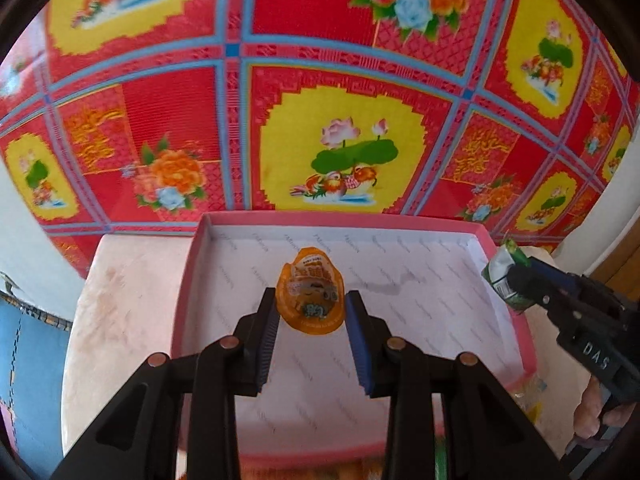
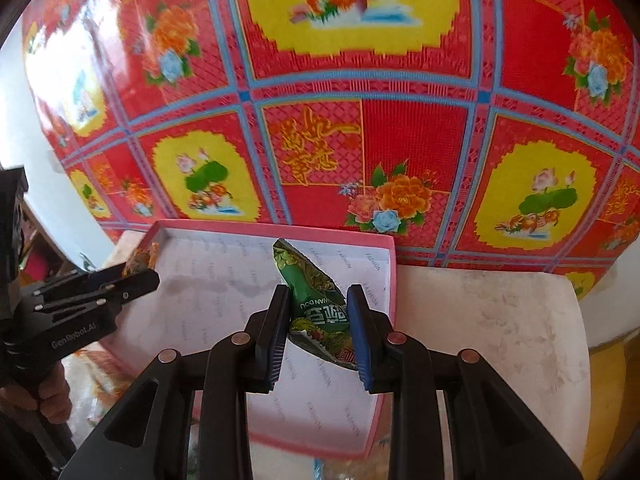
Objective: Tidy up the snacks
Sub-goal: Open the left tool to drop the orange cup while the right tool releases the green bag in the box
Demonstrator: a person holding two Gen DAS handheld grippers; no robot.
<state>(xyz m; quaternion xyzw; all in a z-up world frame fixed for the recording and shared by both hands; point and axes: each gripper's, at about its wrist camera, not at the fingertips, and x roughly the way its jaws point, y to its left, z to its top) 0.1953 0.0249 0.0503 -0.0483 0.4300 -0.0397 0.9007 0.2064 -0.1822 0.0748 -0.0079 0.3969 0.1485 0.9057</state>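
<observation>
Fingers of the left gripper (image 1: 311,312) fill the lower half of the left wrist view, their blue ribbed pads pinching an orange jelly cup (image 1: 312,296) between them. The cup hangs above the white paper floor of a shallow pink box (image 1: 188,280), roughly over its middle; whether it touches the floor cannot be told. The box lies on a pale, mottled tabletop (image 1: 120,300), and beyond it spreads a red floor covering (image 1: 340,60) with yellow medallions, lotus flowers and blue grid lines. At the right edge the right gripper (image 1: 506,280) comes in, clamped on a green snack packet (image 1: 500,276) just at the box's right wall, with part of a hand (image 1: 592,412) below on its handle.

In the right wrist view the right gripper (image 2: 318,316) is closed on the green snack packet (image 2: 316,300), which is crumpled and stands tilted, its upper tip rising past the fingertips. It hangs over the right part of the pink box (image 2: 390,280), near the right wall. At the left the left gripper (image 2: 148,270) reaches in over the box's far left corner, pinching the orange jelly cup (image 2: 140,260), of which only a sliver shows. A hand (image 2: 48,392) grips its handle at the lower left. The pale tabletop (image 2: 500,340) extends to the right of the box, and the red floor covering (image 2: 400,80) fills the view above.
</observation>
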